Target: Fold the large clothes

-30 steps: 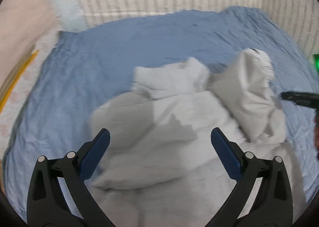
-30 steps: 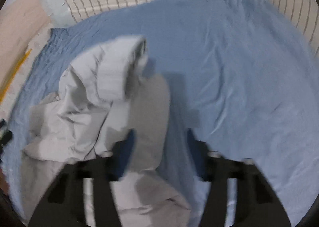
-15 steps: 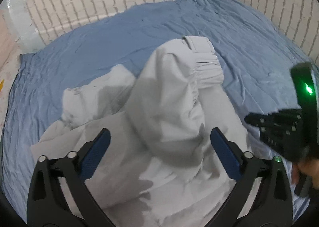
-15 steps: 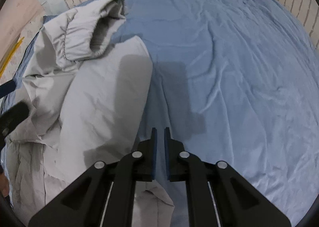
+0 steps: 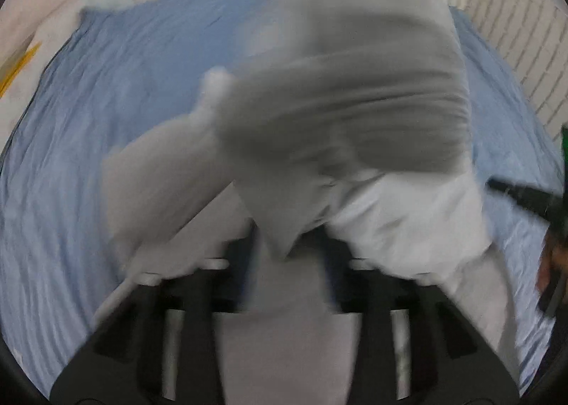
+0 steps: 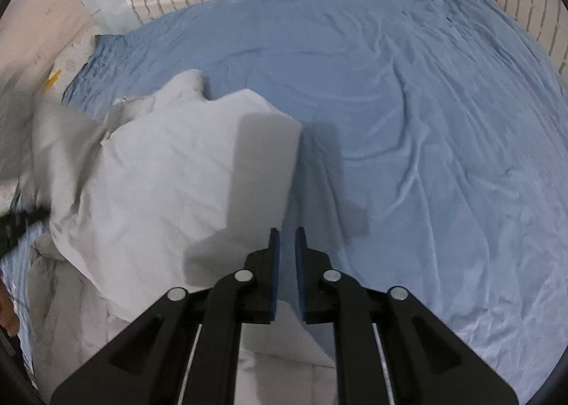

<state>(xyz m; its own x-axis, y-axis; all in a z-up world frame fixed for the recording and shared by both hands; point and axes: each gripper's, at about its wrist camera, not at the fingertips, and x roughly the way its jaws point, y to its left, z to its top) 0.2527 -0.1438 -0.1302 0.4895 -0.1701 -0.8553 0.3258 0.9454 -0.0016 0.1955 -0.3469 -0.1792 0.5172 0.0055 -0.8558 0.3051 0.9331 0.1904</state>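
Moved: grey garment (image 5: pixel 340 113) is now bunched between the closing left gripper (image 5: pixel 289 259) | right gripper (image 6: pixel 287 263) nearly shut, pinching the garment's edge; blue sheet (image 6: pixel 426 120) seen sharp ahead only here.

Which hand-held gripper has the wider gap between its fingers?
The left hand-held gripper: its jaws, closing, stand wide with the grey garment between them. The right hand-held gripper, opening slightly, shows only a narrow slit with nothing pinched in it.
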